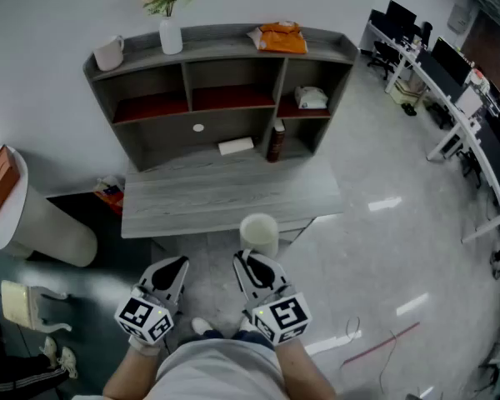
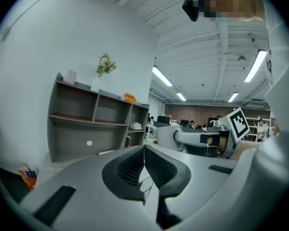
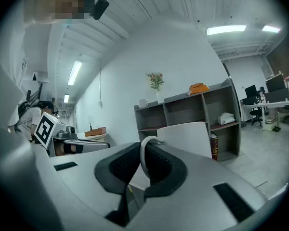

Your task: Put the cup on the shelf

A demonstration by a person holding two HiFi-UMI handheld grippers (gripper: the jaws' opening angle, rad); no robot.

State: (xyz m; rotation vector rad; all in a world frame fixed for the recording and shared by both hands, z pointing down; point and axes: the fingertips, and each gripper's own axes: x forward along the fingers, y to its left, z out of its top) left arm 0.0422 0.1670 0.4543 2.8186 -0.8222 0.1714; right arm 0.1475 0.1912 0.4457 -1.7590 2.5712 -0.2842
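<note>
Down low in the head view, carrying the cup [image 1: 259, 233] upright in the right gripper [image 1: 253, 265], with the shelf [image 1: 225, 38] lying straight ahead beyond the desk [image 1: 225, 194], well apart. Across in the left gripper view, showing the left gripper [image 2: 144, 160] pressed together on nothing, idling alongside. Over in the right gripper view, pinching the handle [image 3: 145, 153] edge-on between the jaws, with the cup body jutting forward toward the shelf; looking like a straight reach ahead for the right side.
</note>
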